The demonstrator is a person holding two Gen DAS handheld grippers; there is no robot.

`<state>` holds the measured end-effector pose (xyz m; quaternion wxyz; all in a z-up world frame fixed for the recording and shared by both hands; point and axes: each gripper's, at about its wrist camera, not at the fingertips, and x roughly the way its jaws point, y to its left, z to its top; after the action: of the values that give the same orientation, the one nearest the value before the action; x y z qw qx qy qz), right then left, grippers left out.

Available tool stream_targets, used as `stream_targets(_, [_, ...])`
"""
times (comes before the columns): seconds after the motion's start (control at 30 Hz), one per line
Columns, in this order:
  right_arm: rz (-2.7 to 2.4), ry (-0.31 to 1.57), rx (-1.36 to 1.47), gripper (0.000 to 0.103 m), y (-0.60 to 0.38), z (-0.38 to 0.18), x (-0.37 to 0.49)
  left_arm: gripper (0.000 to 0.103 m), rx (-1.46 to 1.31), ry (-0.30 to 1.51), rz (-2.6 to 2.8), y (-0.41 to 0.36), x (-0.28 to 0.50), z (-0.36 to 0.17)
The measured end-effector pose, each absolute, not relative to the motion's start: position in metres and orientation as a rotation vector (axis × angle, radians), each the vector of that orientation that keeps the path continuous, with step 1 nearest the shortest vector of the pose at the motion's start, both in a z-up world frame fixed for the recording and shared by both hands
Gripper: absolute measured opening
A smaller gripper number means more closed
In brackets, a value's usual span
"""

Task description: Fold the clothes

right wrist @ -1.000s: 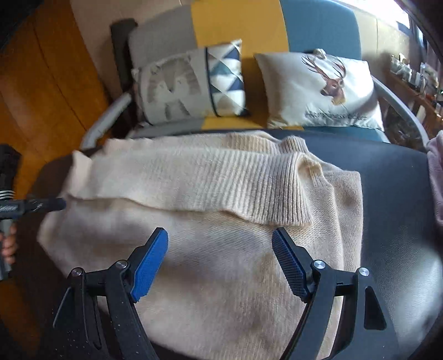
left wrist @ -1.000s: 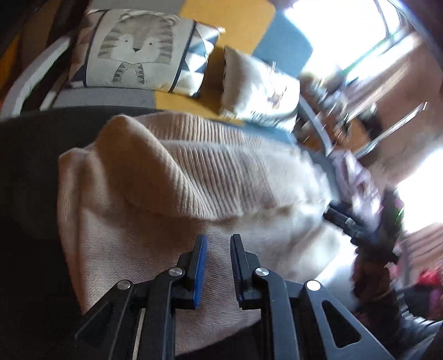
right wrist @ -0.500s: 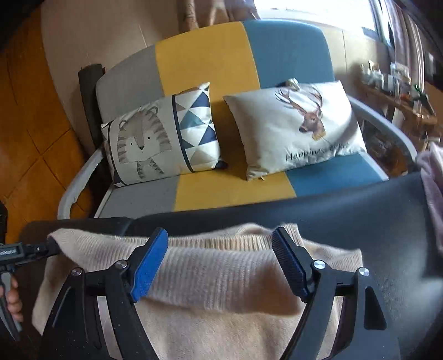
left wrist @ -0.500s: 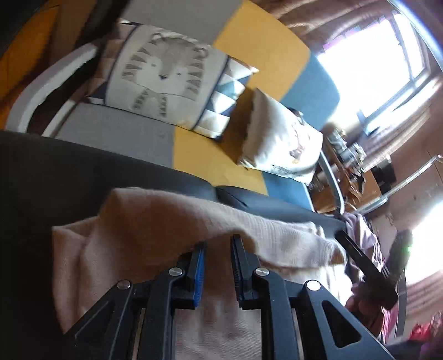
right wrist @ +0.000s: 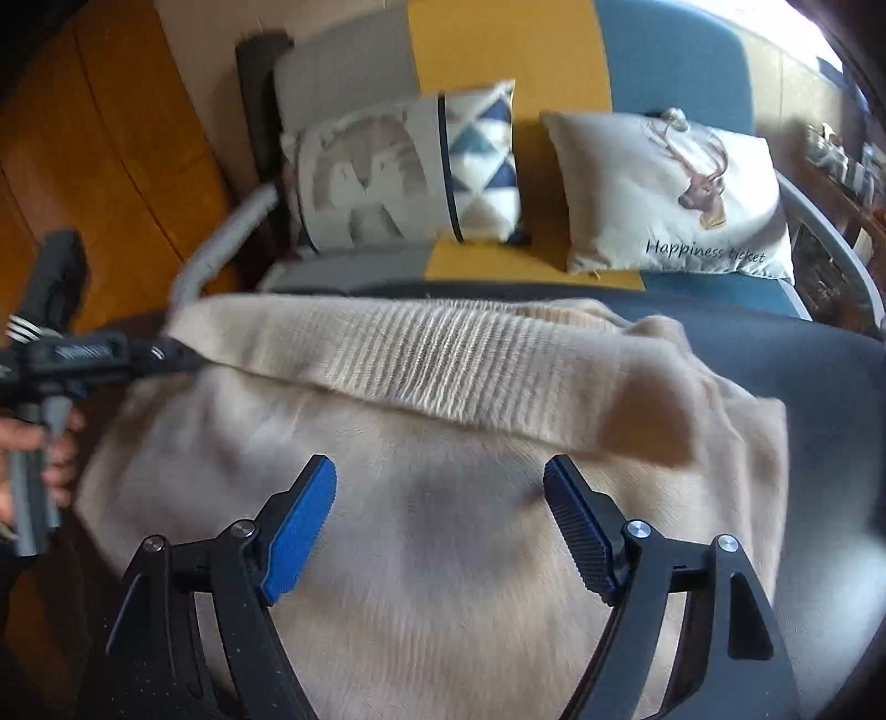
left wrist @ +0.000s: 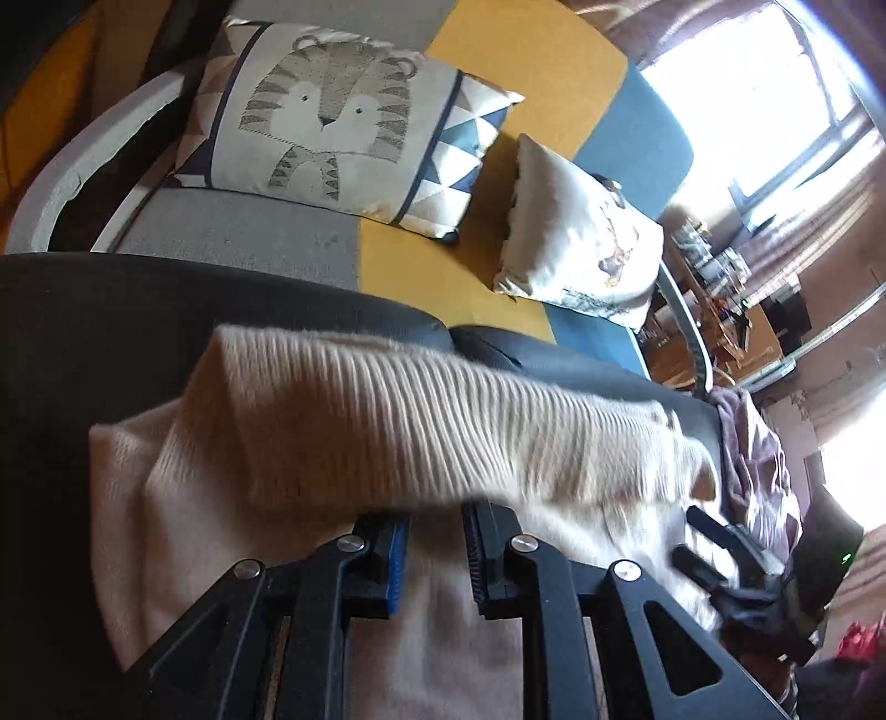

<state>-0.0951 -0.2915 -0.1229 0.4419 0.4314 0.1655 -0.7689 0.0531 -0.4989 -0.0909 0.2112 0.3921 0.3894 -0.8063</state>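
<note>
Nearest to us in the right wrist view, our right gripper (right wrist: 440, 526) hung over the sweater (right wrist: 432, 554) with its jaws spread wide and nothing between them; the blue pads (right wrist: 302, 529) stood clear of the knit. In the left wrist view, our left gripper (left wrist: 434, 545) had its jaws drawn close with a narrow gap, and the ribbed band (left wrist: 421, 421) draped over the fingertips hid them, so we could not tell from that view whether they pinched the cloth. In the right wrist view, though, that gripper's tip met the left end of the raised band.

The cream sweater lay flat on the dark cushion (right wrist: 819, 376), its long side running left to right across our view. The ribbed band (right wrist: 443, 360) was folded back over the body toward us, running the same left-to-right way, lifted at the left end and sagging at the right. Our left hand (right wrist: 52, 454) held the left gripper's handle at the left edge of the cushion.

Farther right in the left wrist view, a mauve garment (left wrist: 753, 459) lay bunched beside the sweater. Beyond the cushion stood a sofa (right wrist: 498, 50) in grey, yellow and blue, with a tiger pillow (left wrist: 332, 122) on the left and a deer pillow (right wrist: 670, 194) on the right.
</note>
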Motion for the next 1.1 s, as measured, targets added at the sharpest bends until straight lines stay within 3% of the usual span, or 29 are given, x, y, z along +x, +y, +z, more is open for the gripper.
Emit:
stream_targets(0.17, [-2.134, 0.355, 0.997, 0.08, -0.311, -0.119, -0.133, 0.017, 0.977, 1.087, -2.22, -0.514, 0.059, -0.088])
stream_targets(0.27, [-2.148, 0.193, 0.99, 0.08, -0.29, -0.111, -0.139, 0.018, 0.949, 1.08, -2.213, -0.516, 0.071, -0.089])
stream_targets(0.73, [-2.24, 0.242, 1.044, 0.08, -0.157, -0.103, -0.105, 0.018, 1.06, 1.044, -2.161, -0.489, 0.142, -0.101])
stream_targets(0.87, [-2.221, 0.178, 1.101, 0.08, -0.121, -0.105, -0.104, 0.018, 1.094, 1.004, -2.151, -0.478, 0.163, -0.1])
stream_targets(1.1, [-2.123, 0.076, 1.083, 0.08, -0.101, -0.103, -0.098, 0.018, 1.036, 1.084, -2.111, -0.467, 0.212, -0.102])
